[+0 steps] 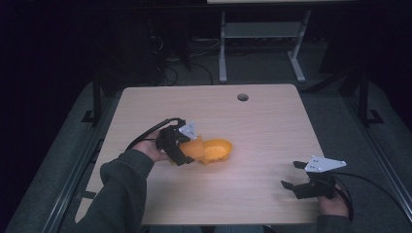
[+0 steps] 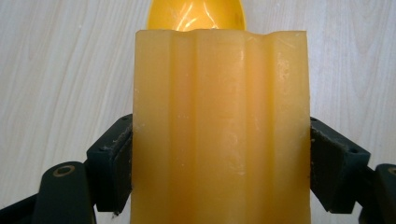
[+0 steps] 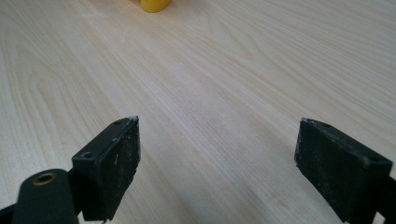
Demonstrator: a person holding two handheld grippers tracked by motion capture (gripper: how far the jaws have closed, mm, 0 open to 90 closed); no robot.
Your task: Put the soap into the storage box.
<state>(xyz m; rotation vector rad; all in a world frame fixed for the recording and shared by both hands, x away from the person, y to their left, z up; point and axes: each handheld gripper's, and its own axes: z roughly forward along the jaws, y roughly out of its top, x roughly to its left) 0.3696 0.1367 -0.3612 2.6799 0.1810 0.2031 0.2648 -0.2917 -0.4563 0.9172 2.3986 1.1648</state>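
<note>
The left gripper clamps the handle of a yellow scoop on the table, while the right gripper, near right, gapes wide, holding nothing.

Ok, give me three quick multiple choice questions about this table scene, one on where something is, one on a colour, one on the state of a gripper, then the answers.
1. Where does the right gripper sit on the table?
A. near its front right corner
B. by the round hole at the far edge
C. at its far left corner

2. What colour is the block between the left gripper's jaws?
A. blue
B. yellow-orange
C. green

3. What state is the right gripper in?
A. shut on a block
B. shut on nothing
C. open, with nothing between its jaws

Answers:
1 A: the high view shows it near the front right corner.
2 B: the left gripper view shows a yellow-orange block pressed by both jaws.
3 C: the right gripper view shows bare wood between spread jaws.
</note>
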